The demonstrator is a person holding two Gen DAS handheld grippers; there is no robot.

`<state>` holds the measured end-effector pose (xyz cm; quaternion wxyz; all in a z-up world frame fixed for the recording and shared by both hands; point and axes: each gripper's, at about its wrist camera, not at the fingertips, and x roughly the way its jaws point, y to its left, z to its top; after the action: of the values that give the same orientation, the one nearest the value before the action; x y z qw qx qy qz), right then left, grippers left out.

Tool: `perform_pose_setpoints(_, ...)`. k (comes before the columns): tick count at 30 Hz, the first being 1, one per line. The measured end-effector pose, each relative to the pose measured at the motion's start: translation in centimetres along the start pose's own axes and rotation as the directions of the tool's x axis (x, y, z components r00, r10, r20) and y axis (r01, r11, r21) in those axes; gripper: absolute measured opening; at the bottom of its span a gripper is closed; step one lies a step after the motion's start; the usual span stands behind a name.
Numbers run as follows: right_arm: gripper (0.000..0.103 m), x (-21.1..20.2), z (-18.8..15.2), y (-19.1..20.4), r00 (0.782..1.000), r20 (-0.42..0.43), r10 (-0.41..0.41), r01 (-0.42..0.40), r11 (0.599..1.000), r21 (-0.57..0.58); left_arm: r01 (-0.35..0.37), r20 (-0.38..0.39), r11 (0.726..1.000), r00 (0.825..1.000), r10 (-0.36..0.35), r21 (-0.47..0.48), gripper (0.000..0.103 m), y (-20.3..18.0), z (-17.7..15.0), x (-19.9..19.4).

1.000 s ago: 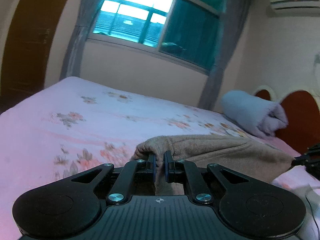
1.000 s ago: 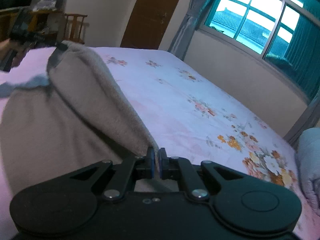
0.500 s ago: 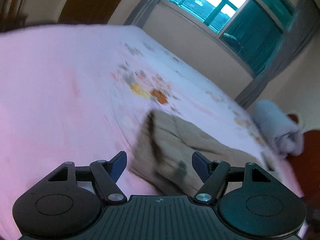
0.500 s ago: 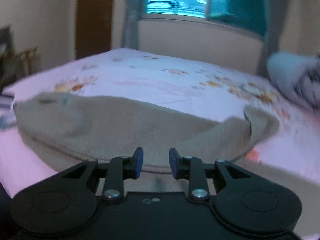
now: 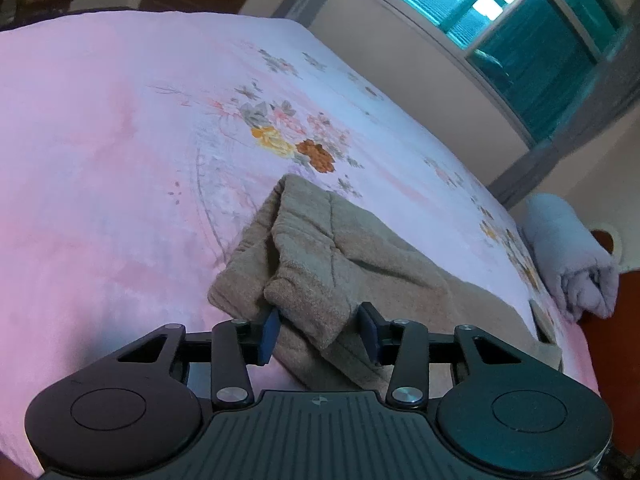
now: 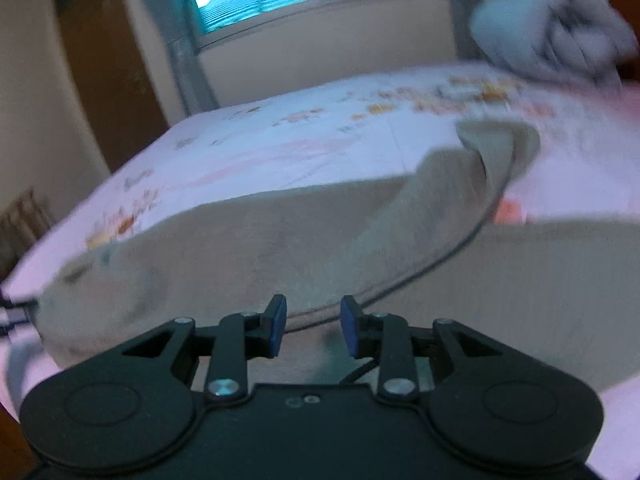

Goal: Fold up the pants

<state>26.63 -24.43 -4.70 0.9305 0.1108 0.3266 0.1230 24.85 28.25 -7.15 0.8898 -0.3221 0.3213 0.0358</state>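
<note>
The left gripper (image 5: 320,332) has just been closing, its jaws apart around a folded corner of the tan pants (image 5: 360,248). The right gripper (image 6: 312,326) has just been opening, astride their edge, not pinching. The pants lie near the bed's (image 5: 100,152) front edge, long axis running toward the rolled blanket (image 5: 572,256).

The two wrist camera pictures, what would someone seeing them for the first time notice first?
Probably the tan pants, lying folded over on the pink floral bedspread right in front of both grippers. The left gripper stands open around a folded corner of the fabric, and the right gripper is open at the fold's near edge. A rolled grey blanket sits at the headboard end, below the bright teal window.
</note>
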Motion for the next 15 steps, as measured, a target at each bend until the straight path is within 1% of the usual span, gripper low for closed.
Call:
perform_pose_setpoints(2, 0.023, 0.7, -0.2, -1.0, 1.0, -0.012, 0.028, -0.026, 0.994, 0.107, 0.003, 0.012, 1.0, 1.0, -0.003, -0.025, 0.043, -0.1, -0.2, -0.3)
perform_pose_setpoints(4, 0.023, 1.6, -0.2, -2.1, 0.999, -0.017, 0.049, -0.044, 0.974, 0.221, -0.004, 0.017, 0.999, 1.0, 0.005, -0.051, 0.044, 0.0, -0.2, -0.2)
perform_pose_setpoints(5, 0.023, 2.3, -0.2, -2.6, 0.998, -0.025, 0.05, -0.041, 0.96, 0.278, -0.006, 0.019, 0.998, 1.0, 0.007, -0.059, 0.044, 0.1, -0.1, -0.2)
perform_pose_setpoints(8, 0.025, 4.1, -0.1, -4.4, 0.998, -0.046, 0.045, -0.02, 0.901, 0.434, -0.024, 0.015, 0.999, 1.0, 0.024, -0.043, 0.041, -0.3, 0.4, 0.3)
perform_pose_setpoints(9, 0.026, 4.7, 0.0, -5.0, 0.997, -0.059, 0.04, -0.006, 0.877, 0.481, -0.024, 0.011, 0.999, 1.0, 0.024, -0.032, 0.035, -0.4, 0.6, 0.4)
perform_pose_setpoints(10, 0.026, 5.3, 0.0, -5.6, 0.997, -0.064, 0.053, -0.011, 0.849, 0.528, -0.024, 0.01, 0.999, 1.0, 0.024, -0.025, 0.031, -0.6, 0.8, 0.4)
perform_pose_setpoints(11, 0.025, 5.8, 0.1, -6.2, 0.995, -0.054, 0.08, -0.035, 0.818, 0.574, -0.02, 0.01, 1.0, 1.0, 0.021, -0.022, 0.03, -0.8, 1.0, 0.4)
perform_pose_setpoints(12, 0.015, 6.2, 0.2, -6.6, 0.993, -0.043, 0.106, -0.058, 0.794, 0.604, -0.01, 0.009, 1.0, 1.0, 0.011, -0.022, 0.026, -0.8, 1.3, 0.4)
perform_pose_setpoints(13, 0.0, 6.6, 0.4, -6.8, 0.99, -0.043, 0.134, -0.08, 0.785, 0.614, 0.0, 0.01, 1.0, 1.0, 0.0, -0.026, 0.021, -0.8, 1.6, 0.4)
perform_pose_setpoints(14, 0.0, 6.7, 0.7, -6.8, 0.988, -0.036, 0.151, -0.098, 0.786, 0.61, 0.013, 0.01, 0.999, 1.0, -0.013, -0.031, 0.015, -0.8, 2.1, 0.5)
perform_pose_setpoints(15, 0.0, 6.3, 1.4, -6.4, 0.987, -0.014, 0.158, -0.121, 0.804, 0.582, 0.031, 0.01, 0.999, 0.999, -0.031, -0.033, 0.015, -0.9, 3.1, 0.8)
